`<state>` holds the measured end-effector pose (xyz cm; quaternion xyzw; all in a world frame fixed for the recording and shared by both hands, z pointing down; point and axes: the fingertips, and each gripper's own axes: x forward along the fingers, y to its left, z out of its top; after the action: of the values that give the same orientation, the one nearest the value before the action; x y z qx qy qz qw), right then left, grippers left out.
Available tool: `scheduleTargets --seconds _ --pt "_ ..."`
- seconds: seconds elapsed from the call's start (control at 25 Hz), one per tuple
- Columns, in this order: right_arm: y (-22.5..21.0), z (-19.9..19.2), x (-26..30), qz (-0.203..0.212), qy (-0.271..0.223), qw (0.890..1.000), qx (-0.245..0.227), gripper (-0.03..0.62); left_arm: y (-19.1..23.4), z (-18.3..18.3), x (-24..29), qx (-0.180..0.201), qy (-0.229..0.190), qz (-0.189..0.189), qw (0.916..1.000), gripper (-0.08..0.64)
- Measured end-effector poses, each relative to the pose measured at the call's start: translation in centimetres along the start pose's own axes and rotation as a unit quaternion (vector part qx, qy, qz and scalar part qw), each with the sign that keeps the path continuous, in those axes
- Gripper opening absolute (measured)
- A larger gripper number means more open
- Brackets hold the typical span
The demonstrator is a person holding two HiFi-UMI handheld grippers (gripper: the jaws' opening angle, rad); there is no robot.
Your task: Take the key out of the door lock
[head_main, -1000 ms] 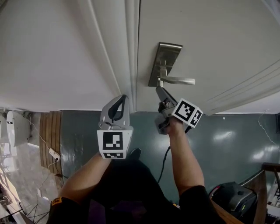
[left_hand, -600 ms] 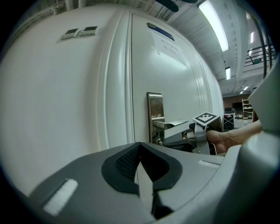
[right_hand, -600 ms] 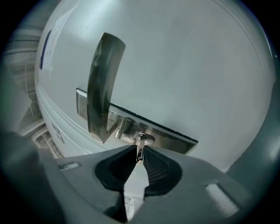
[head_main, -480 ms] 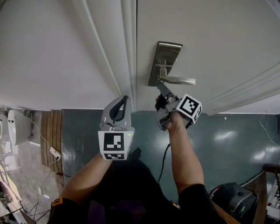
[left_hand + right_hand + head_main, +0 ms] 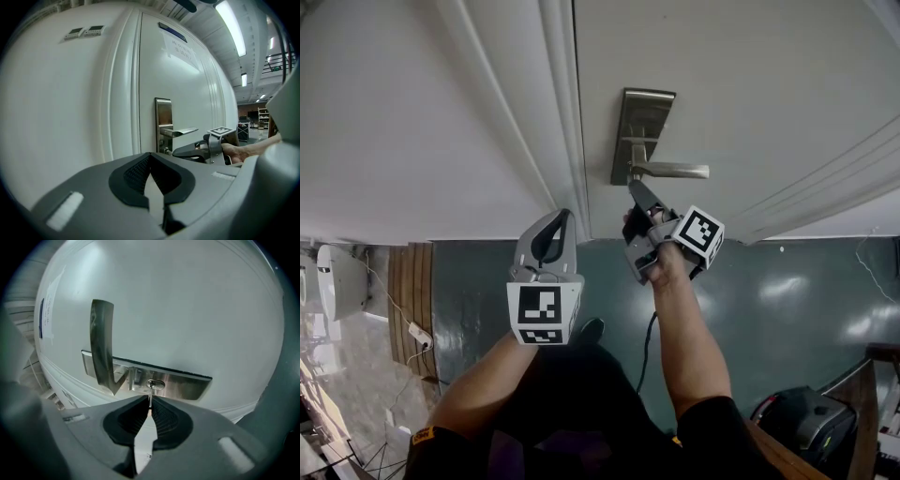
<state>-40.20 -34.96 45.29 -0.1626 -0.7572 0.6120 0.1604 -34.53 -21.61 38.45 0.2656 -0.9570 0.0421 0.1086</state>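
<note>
Key point(image 5: 149, 399) sticks out of the keyhole point(image 5: 155, 384) of a white door, its thin metal edge caught between the tips of the right hand-held gripper point(image 5: 636, 192). Nearest the camera, two bare forearms reach forward and down, each hand gripping one tool with a black-and-white marker cube point(image 5: 701, 234) on it. The left hand-held gripper point(image 5: 563, 216) is clenched on nothing, its tips meeting, and it hangs just beside the door's edge, left of the lock and apart from it. The right one points up at the lock from below, and its jaws are closing with the key between their ribbed black pads, the tips pinching it. Just past them is a brushed steel lock plate point(image 5: 639, 122), taller than it is wide. A steel lever handle point(image 5: 675, 171) juts from that plate above the keyhole, pointing away from the door's edge. Behind is the door point(image 5: 750, 84) and, to its left, the white door frame point(image 5: 553, 112). Farthest, below, lies a dark green floor point(image 5: 787, 309).
</note>
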Motion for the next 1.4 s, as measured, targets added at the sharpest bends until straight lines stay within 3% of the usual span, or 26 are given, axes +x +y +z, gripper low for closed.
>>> scheduleTargets --seconds 0.44,0.64,0.96,1.2,1.4 --pt "0.6 -3.1 -4.1 0.008 -0.013 1.000 0.019 0.014 -0.8 0.1 -0.8 0.000 -0.002 -0.020 0.9998 0.018" --pt "2.3 -4.3 -6.4 0.012 -0.024 1.000 0.001 0.014 -1.2 -0.2 -1.8 -0.012 0.003 -0.040 0.9991 0.018" --pt "6.8 -6.9 -10.1 0.036 -0.048 0.998 -0.033 0.015 -2.3 -0.5 -5.0 -0.003 -0.005 -0.082 0.9966 0.018" --pt "7.8 -8.4 -11.6 0.030 -0.078 0.995 -0.047 0.015 -2.5 -0.7 -6.4 0.002 -0.016 -0.124 0.9922 0.018" --pt "10.5 -12.2 -12.7 0.031 -0.098 0.993 -0.055 0.015 -1.5 0.3 -10.1 0.001 -0.035 -0.151 0.9879 0.018"
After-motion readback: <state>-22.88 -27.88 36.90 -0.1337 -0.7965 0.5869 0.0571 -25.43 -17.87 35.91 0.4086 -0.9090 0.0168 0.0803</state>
